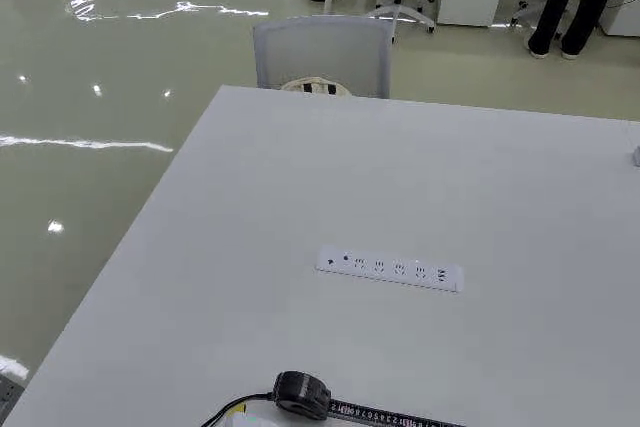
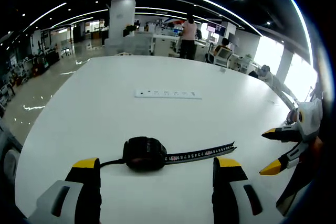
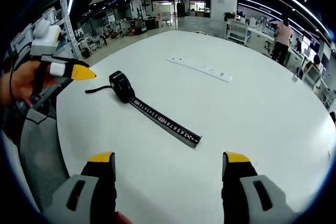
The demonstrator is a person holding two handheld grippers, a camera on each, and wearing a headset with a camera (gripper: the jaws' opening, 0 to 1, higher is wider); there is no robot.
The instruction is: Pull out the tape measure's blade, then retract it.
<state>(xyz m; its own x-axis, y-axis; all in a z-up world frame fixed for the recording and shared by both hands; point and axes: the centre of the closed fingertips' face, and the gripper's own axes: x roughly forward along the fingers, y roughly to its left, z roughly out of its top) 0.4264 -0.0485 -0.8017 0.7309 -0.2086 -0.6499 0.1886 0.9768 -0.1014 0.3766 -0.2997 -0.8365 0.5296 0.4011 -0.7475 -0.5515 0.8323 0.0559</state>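
Head view: your tape measure (image 1: 302, 394) lies at the near edge of the desk (image 1: 400, 177), blade (image 1: 390, 415) out. Left gripper view: left claw (image 2: 156, 163) apart, just behind it. Right gripper view: right claw (image 3: 169, 157) apart, near the blade's tip.

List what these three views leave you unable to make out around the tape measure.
Head view: the blade runs off the bottom edge, hiding its tip.
Left gripper view: the blade's numerals are too small to read.
Head view: a small object on the table is cropped by the right edge, unidentifiable.
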